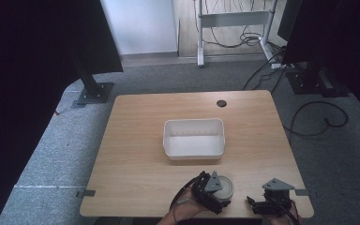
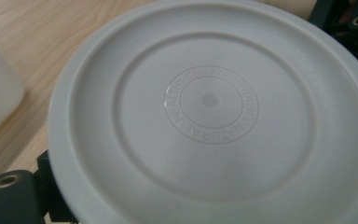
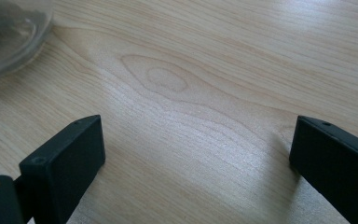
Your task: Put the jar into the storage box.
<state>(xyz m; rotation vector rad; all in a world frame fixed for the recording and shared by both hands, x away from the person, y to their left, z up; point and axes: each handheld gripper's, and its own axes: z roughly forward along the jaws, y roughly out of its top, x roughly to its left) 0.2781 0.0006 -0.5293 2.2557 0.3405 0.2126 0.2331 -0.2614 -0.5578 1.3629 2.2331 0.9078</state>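
A round off-white lid (image 2: 209, 100) with raised lettering lies between the jaws of my left gripper (image 2: 182, 112), one jaw at its lower-left rim and the other at its upper-right rim. In the high view the lid (image 1: 227, 187) sits near the table's front edge, with the left gripper (image 1: 214, 192) closed around it. My right gripper (image 1: 253, 203) rests low at the front right, pointing left. Its fingers (image 3: 70, 154) stand wide apart over bare wood, so the right gripper (image 3: 196, 154) is open and holds nothing. A clear glass vessel (image 3: 9, 37) shows at that view's upper left.
A white rectangular tub (image 1: 194, 138), with nothing inside, stands at the middle of the wooden table (image 1: 136, 140). A dark cable hole (image 1: 221, 103) lies near the far edge. Stands, cables and grey carpet surround the table.
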